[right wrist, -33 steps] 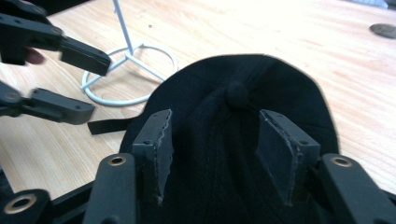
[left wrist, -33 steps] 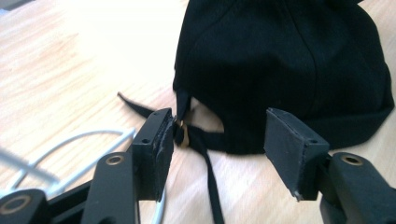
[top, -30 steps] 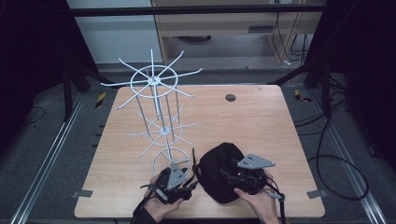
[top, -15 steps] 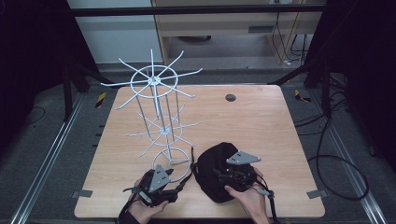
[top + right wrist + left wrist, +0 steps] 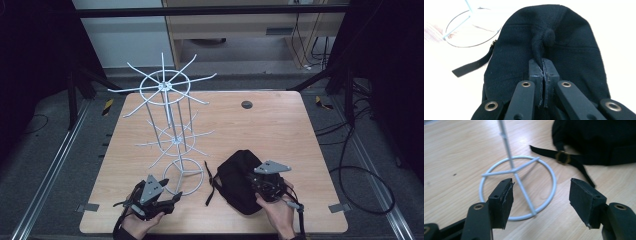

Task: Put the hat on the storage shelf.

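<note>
A black cap [image 5: 239,181] lies on the wooden table [image 5: 280,130] near its front edge, its strap [image 5: 564,158] trailing toward the white wire rack [image 5: 167,125]. My right gripper [image 5: 265,185] is shut on a pinched fold of the cap's crown [image 5: 542,42]; the cloth bunches up just ahead of the jaws. My left gripper [image 5: 167,200] is open at the front left, its fingers [image 5: 502,200] hovering over the ring-shaped base of the rack [image 5: 519,192] with nothing between them.
The wire rack stands tall at the table's left-centre, with spokes spreading out at two levels. A small dark round disc [image 5: 246,104] sits at the back of the table. Cables and metal rails run along the floor around the table.
My left gripper has drawn back toward the front left edge, away from the cap. The right gripper has stayed on the cap and shifted slightly.
</note>
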